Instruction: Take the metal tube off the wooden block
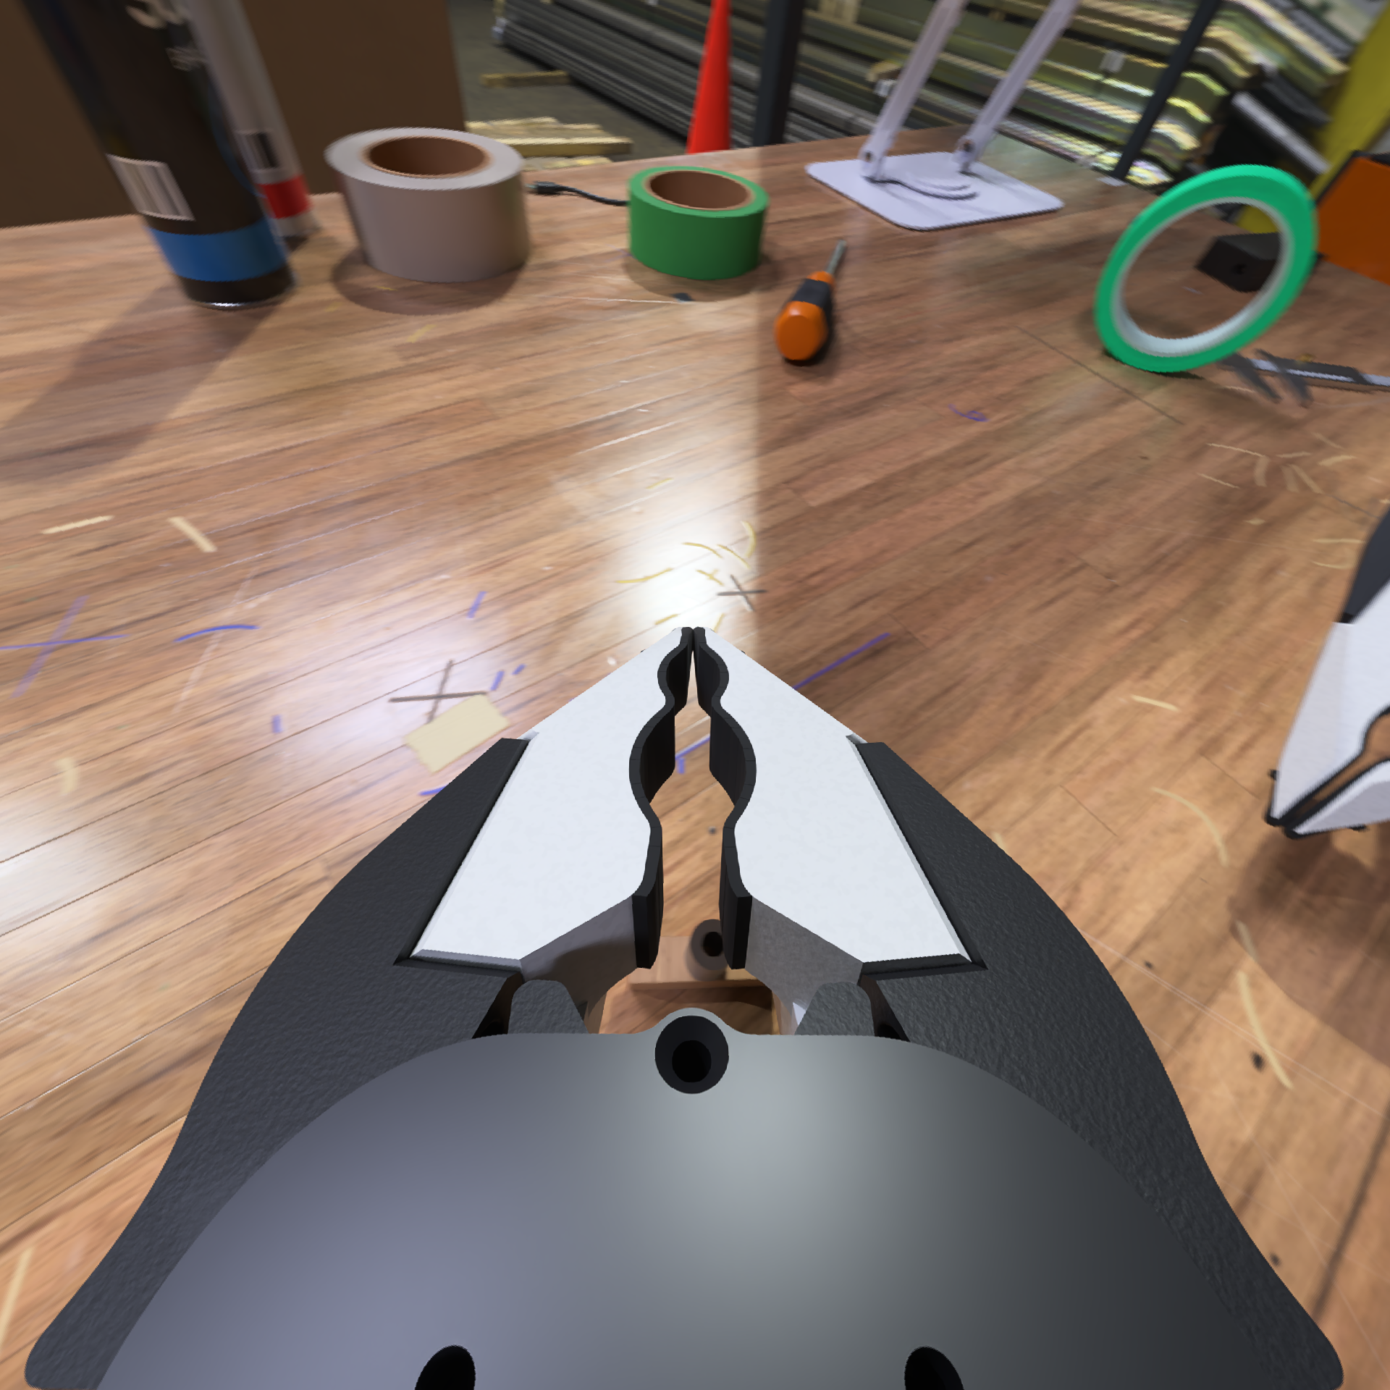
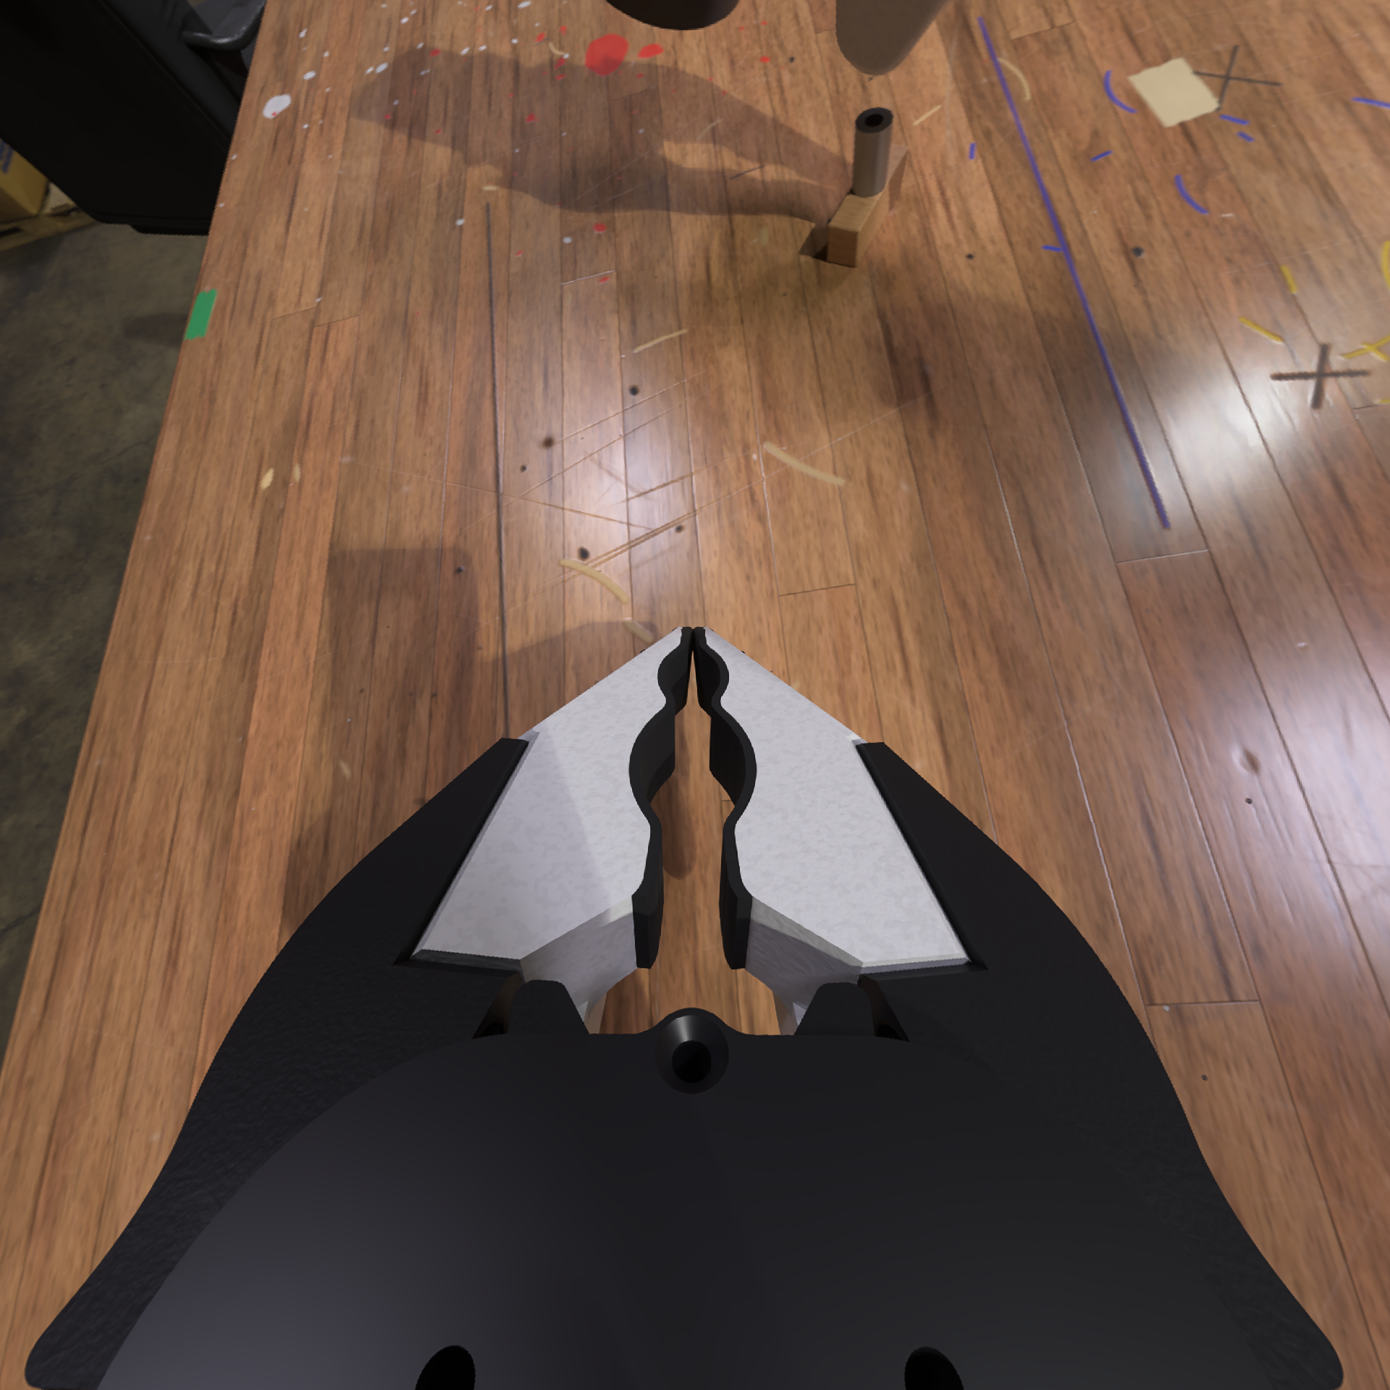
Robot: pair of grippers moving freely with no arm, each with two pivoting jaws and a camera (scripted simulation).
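So both grippers are hanging over the wooden surface (image 2: 677,466) right now and neither one has anything in it. The left gripper (image 1: 691,635) has its fingertips pinched together at the front, nothing between them. Same deal with the right gripper (image 2: 691,635), tips touching, no load.

The metal tube (image 2: 871,154) is standing upright on the wooden block (image 2: 857,218), long axis vertical, open end pointing straight up so you can see down the bore. From the right wrist view it's well ahead of the right gripper and a bit off to the right. The block itself is a small pale piece lying flat on the surface, running diagonally, and the tube is seated toward its far end.

In the left wrist view you can only catch the tube (image 1: 707,949) and block (image 1: 696,985) through the gap low down behind the fingers, so they sit right under the left gripper, close in. The dark opening of the tube shows there too.

Other stuff on the far side of the surface: a grey tape roll (image 1: 429,203), a green tape roll (image 1: 697,222), an orange-handled screwdriver (image 1: 808,312), a thin green ring of tape (image 1: 1203,267) standing on edge, and a dark can with a blue band (image 1: 188,150). The right gripper pokes in at the right edge (image 1: 1335,722).
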